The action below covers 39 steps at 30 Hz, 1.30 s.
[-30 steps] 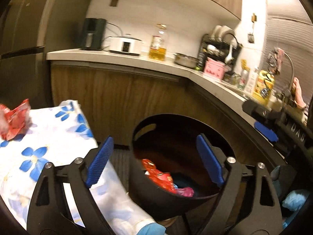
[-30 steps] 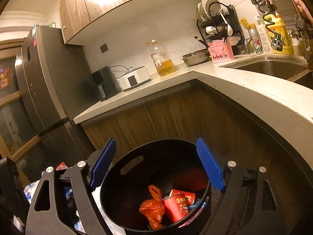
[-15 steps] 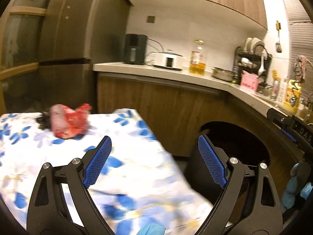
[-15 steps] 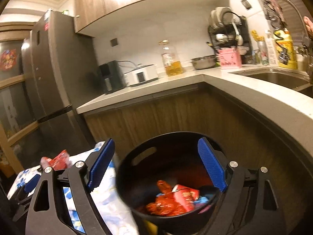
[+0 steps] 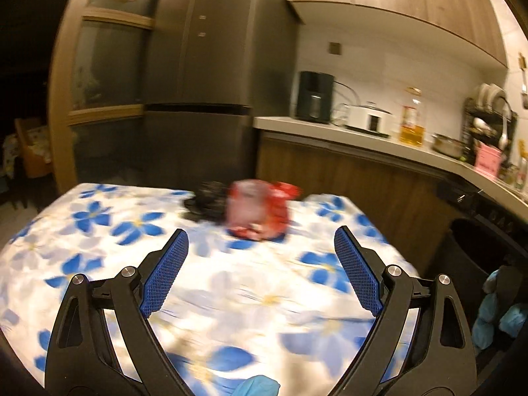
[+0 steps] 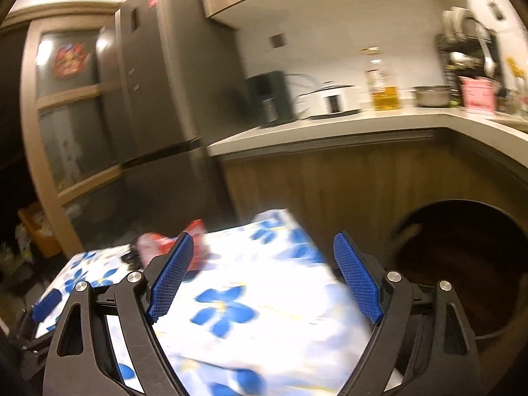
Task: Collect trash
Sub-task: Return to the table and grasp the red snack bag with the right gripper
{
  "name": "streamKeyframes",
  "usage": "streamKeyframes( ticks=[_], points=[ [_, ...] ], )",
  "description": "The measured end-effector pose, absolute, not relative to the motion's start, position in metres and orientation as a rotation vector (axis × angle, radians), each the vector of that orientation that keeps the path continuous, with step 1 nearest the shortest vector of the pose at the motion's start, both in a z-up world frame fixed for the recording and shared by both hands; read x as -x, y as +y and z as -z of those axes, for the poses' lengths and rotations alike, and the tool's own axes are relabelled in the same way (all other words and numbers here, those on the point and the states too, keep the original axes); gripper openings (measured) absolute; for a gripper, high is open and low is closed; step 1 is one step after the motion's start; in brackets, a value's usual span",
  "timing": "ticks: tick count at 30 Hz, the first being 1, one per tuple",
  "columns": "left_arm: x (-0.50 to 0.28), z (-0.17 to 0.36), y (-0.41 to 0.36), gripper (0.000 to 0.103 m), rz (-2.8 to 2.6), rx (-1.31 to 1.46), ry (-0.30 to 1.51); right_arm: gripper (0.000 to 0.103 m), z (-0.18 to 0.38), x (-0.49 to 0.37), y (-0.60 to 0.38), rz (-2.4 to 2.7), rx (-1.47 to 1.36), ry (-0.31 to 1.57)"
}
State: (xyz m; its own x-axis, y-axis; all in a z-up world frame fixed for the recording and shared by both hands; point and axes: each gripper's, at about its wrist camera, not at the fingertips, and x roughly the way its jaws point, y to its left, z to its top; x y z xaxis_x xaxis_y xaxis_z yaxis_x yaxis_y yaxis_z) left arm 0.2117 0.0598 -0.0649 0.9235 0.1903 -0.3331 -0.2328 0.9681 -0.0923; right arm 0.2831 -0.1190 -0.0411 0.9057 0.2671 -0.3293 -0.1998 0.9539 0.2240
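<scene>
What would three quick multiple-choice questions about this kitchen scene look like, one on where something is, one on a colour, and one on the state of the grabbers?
1. Where is the red wrapper?
A. On the flowered tablecloth
B. On the kitchen counter
C. Between the left gripper's pads

2. What colour are the flowers on the tablecloth?
A. Red
B. Blue
C. Green

3. How do the left gripper and right gripper stand?
A. Both shut on trash
B. One open, one shut
C. Both open and empty

Answers:
1. A, since the wrapper lies on the cloth, ahead of the left gripper, beside a dark crumpled item.
2. B, since blue petals show on the white cloth in both views.
3. C, since each pair of blue pads stands wide apart with only cloth visible between them.
</scene>
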Motion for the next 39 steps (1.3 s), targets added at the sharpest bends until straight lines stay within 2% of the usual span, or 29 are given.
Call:
streamKeyframes(
  ticks=[6, 17, 23, 28, 31, 34, 35, 39],
  points=[
    [-0.21, 0.065, 0.117, 0.088, -0.324, 0.162, 0.301, 0.084, 0.05, -0.321, -0.052, -0.325, -0.157, 0.397],
    [-0.219, 0.077, 0.168, 0.088, -0.356, 0.232, 0.304, 0.084, 0.074, -0.367, 0.034, -0.397, 0.022, 0.407],
    [-0.224, 0.082, 0.181, 0.088, -0.355, 0.258, 0.323, 0.077, 0.084, -0.394, 0.052, -0.423, 0.068, 0.441],
    [-0.23, 0.085, 0.186, 0.088, -0.349, 0.277, 0.344, 0.061, 0.094, -0.405, 0.061, -0.508, 0.098, 0.52],
    [-0.234, 0.086, 0.188, 0.088, -0.346, 0.278, 0.353, 0.047, 0.099, -0.403, 0.066, -0.536, 0.127, 0.539],
    [-0.236, 0.086, 0.186, 0.088, -0.346, 0.271, 0.356, 0.024, 0.105, -0.403, 0.069, -0.563, 0.15, 0.579],
    [-0.238, 0.086, 0.185, 0.088, -0.346, 0.267, 0.357, 0.013, 0.106, -0.402, 0.07, -0.569, 0.152, 0.584],
    [-0.243, 0.086, 0.185, 0.088, -0.345, 0.263, 0.365, 0.004, 0.105, -0.395, 0.068, -0.61, 0.161, 0.583]
  ],
)
